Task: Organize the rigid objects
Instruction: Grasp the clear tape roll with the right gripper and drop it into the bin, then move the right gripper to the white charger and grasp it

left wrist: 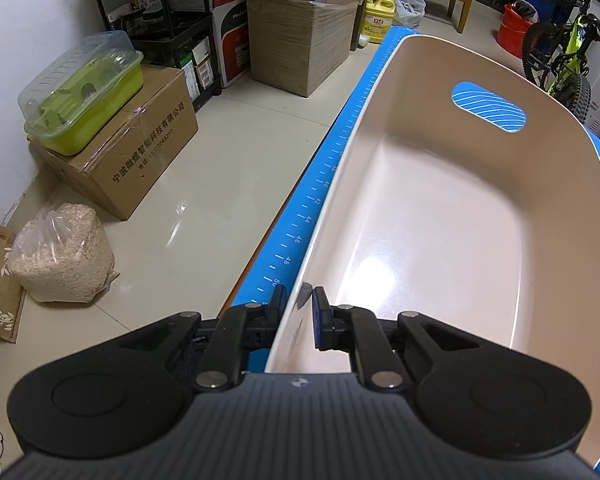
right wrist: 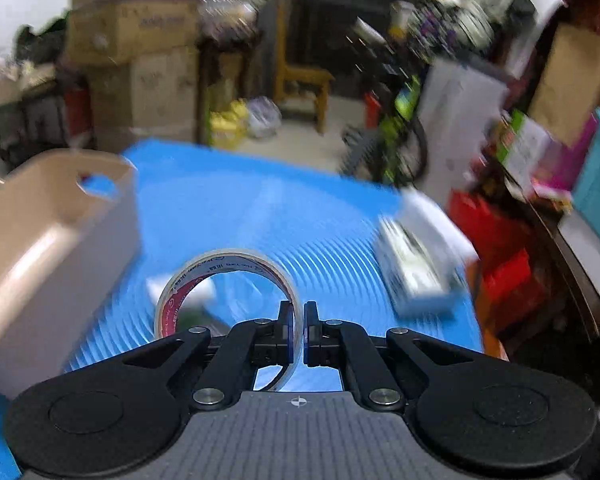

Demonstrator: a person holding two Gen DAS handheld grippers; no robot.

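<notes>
The beige bin (left wrist: pixel 440 216) sat w/ its long axis running away from the left wrist cam, along the ruler-marked left edge of the blue mat (left wrist: pixel 300 232) on the worktop. Left gripper (left wrist: pixel 299 300) straddled the bin's near-left wall: one pad outside, one inside, jaws closed down to a narrow gap on the rim. Bin was smooth glossy plastic, rounded corners, oval handle cutout in the far end wall, nothing visible inside.

Right gripper (right wrist: pixel 299 316) held a roll of clear tape (right wrist: pixel 228 280) by its band, jaws nearly shut, one pad inside the ring & one outside. Roll stood on edge above the mat, its open hole facing fwd toward the cam's view; red print on the inner core.

Only the right view showed the tape, plus a white box (right wrist: pixel 416 264) lying near the mat's right side, long axis angled away; heavy motion blur, its print unreadable. It also caught the bin from outside, at far left. Only the left view showed the bin's interior, the tiled floor, a cardboard box (left wrist: pixel 128 152) w/ a green lidded container (left wrist: pixel 88 92) on top, and a clear bag of pale granules (left wrist: pixel 64 256).
</notes>
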